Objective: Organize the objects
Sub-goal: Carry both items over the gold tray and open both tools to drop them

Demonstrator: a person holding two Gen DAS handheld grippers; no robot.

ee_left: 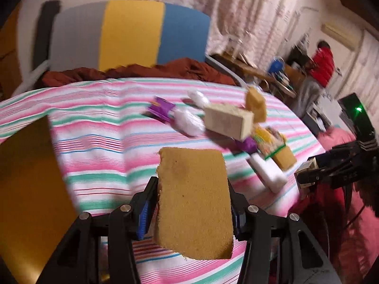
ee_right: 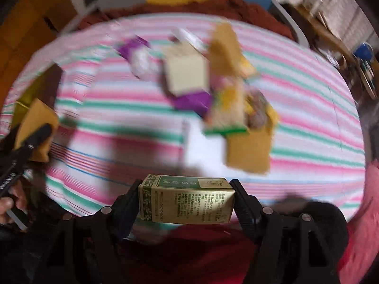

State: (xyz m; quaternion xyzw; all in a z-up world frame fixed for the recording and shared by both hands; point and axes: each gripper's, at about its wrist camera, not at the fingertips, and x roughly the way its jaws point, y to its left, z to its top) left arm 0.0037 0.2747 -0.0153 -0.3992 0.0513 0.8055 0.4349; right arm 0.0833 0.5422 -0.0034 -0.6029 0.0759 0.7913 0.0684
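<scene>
Left wrist view only: far room, a person in red (ee_left: 322,64) at a desk, a yellow-and-blue panel (ee_left: 132,33) beyond the striped tablecloth (ee_left: 94,123), a cream block (ee_left: 228,120) lying in the heap of objects. Right wrist view only: printed text and leaf pattern on a gold-green carton (ee_right: 187,200), a hand (ee_right: 9,203) at the left edge. Left gripper (ee_left: 193,203) pinching a tan sponge (ee_left: 194,201), sponge upright between both jaws, raised above the cloth. Right gripper (ee_right: 186,201) clamped on the carton, carton lying crosswise, ends touching each jaw, near the table edge. Heap blurred in the right view.
</scene>
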